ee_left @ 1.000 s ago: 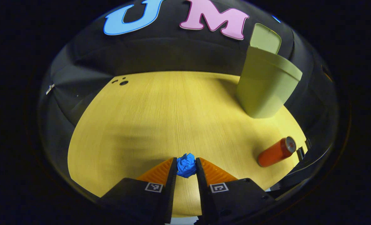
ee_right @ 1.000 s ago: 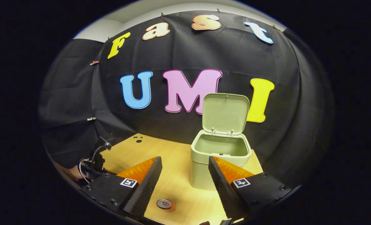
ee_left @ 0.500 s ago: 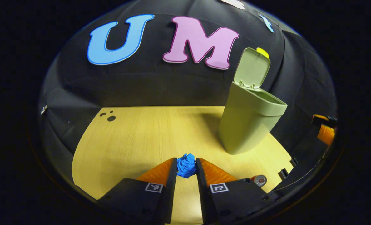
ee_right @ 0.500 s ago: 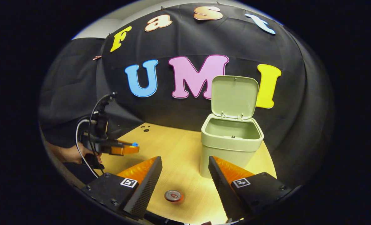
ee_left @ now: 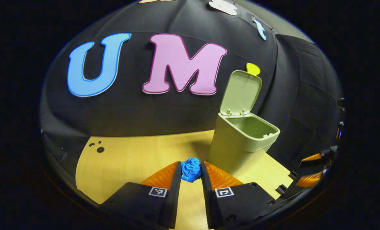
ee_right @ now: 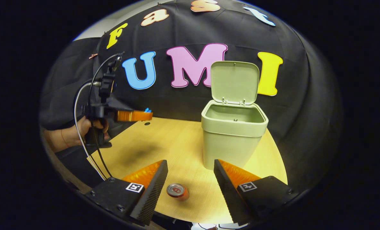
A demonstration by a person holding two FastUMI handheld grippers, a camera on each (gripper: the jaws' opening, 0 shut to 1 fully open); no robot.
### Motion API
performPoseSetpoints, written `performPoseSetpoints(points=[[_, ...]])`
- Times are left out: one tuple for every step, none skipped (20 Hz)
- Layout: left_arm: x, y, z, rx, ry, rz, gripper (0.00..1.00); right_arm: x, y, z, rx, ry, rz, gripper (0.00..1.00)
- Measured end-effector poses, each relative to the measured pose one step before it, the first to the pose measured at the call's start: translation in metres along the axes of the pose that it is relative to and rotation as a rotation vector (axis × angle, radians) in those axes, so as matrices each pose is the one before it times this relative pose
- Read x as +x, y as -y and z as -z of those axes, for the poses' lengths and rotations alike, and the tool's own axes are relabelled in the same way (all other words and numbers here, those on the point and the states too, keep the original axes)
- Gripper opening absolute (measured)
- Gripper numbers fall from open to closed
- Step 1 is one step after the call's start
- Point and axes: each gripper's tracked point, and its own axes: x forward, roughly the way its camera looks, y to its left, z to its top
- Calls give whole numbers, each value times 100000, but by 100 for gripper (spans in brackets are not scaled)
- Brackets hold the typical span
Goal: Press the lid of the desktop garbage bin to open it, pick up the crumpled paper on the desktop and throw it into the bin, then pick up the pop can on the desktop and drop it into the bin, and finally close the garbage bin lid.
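Crumpled paper (ee_left: pixel 190 170), a blue wad, is being carried above the tabletop (ee_left: pixel 135 159), pinched between both fingers of the left hand-held gripper (ee_left: pixel 191 172) and pointed toward the garbage bin (ee_left: pixel 238 143). The bin is standing at the far side of the tabletop with its lid (ee_left: pixel 241 92) tipped up and back, leaving the mouth clear to receive a drop. In the right gripper view, the left hand-held gripper (ee_right: pixel 146 114) is being held level and well above the tabletop by a person's hand (ee_right: pixel 87 127), with a bit of blue showing at its tip and the bin (ee_right: pixel 233 137) some way off to its side; that height appears chosen to clear the rim. The right hand-held gripper (ee_right: pixel 190 179) is waiting low over the near edge, its fingers spread wide and holding nothing, with the pop can (ee_right: pixel 177 191) lying on its side on the tabletop between them, seemingly lined up for the next pickup. The paper is not yet over the opening; the toss, the can and the lid closing are all outstanding.
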Motion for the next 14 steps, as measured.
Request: performPoseSetpoints(points=[[484,721,-869,1293,1375,1450,40,69,-120,419,68,-864,-204,91],[465,832,-913,1746,1433,1453,40,-57,-171,527,31,-856,-435,91],[534,920,-747,1943,1243,1688,40,-3,-94,330,-91,-663,-67,91],[468,944,-785,1989,880,1740,40,65,-167,351,-42,-615,-345,91],[601,794,-469,1635,784,1518,40,119,-47,285,-173,-516,-110,91],[474,882,-603,1032,570,1585,40,122,-95,290,-131,-499,-427,91],[568,1042,-587,563,992,2193,40,62,-103,274,-86,-511,-343,91],[470,844,-682,340,1246,1999,40,17,131,225,-231,-557,270,92],[510,732,-392,99,1091,1928,40,-59,85,226,-22,-543,114,93],[537,576,-462,204,1004,1833,40,48,110,274,272,-486,388,94],[624,388,-442,414,620,900,40,-5,159,224,576,-389,247,95],[542,351,-399,452,199,870,40,-28,57,246,602,-379,281,95],[622,402,-229,267,119,825,40,-104,168,216,443,-293,477,95],[536,283,-372,125,184,981,40,-63,84,242,443,-332,317,95]])
